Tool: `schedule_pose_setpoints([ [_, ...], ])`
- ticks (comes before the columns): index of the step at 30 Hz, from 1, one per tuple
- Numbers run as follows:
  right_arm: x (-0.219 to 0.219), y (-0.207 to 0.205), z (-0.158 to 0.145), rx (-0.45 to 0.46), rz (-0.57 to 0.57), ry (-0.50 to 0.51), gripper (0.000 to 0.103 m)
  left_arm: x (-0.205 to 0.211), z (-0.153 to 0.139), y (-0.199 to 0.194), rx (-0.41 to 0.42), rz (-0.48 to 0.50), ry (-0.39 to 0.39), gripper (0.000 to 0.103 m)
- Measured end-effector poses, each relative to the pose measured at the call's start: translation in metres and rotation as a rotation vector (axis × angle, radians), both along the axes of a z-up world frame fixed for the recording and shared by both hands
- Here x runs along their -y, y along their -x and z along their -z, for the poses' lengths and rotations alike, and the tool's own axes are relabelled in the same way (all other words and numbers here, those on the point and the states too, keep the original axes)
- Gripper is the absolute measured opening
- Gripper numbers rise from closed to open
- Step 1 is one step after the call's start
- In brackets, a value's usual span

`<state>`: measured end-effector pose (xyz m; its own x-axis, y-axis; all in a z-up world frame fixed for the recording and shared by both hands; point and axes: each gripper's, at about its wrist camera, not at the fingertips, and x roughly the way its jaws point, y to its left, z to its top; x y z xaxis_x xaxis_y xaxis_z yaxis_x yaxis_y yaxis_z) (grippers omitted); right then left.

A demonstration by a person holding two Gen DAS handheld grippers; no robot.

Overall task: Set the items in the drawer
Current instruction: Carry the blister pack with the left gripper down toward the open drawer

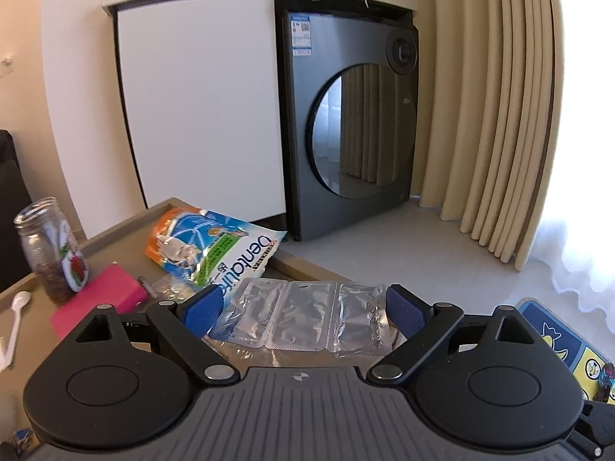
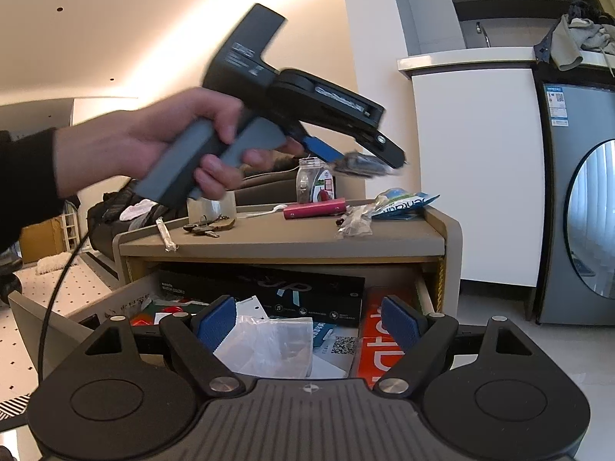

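1. At the far left of the left wrist view, a clear glass jar with a red-and-white label [image 1: 52, 247] stands on the grey-brown table [image 1: 115, 230], with a white plastic spoon [image 1: 17, 317] beside it and a flat pink box [image 1: 102, 299] lying just to its right.
2. Further right, a blue-and-orange foil snack pouch [image 1: 215, 249] lies near the table's far edge.
3. The left tool [image 1: 303, 309] pinches a silver foil blister strip [image 1: 303, 317] between its blue pads, holding it above the table.
4. In the right wrist view, a hand [image 2: 153, 142] grips the left tool's grey handle, and the blurred strip [image 2: 361, 165] hangs from its tip above the table.
5. Below the table, the open drawer [image 2: 38, 322] holds a long black box [image 2: 269, 292], papers and a red pack [image 2: 378, 345].
6. The right tool [image 2: 307, 324] hovers spread over the drawer, with a crumpled clear plastic bag [image 2: 269, 345] lying between its pads; whether the pads touch the bag cannot be told.
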<state>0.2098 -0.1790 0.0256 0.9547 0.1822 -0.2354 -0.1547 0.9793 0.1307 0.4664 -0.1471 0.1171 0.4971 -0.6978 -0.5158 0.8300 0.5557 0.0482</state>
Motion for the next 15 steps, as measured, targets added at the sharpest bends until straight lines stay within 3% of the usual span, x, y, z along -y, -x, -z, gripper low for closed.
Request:
schedule_pose_setpoints([
  [15,0.0,0.003,-0.004,-0.011,0.017,-0.015,0.086,-0.068,-0.018,0.047,0.052,-0.17,0.093,0.094],
])
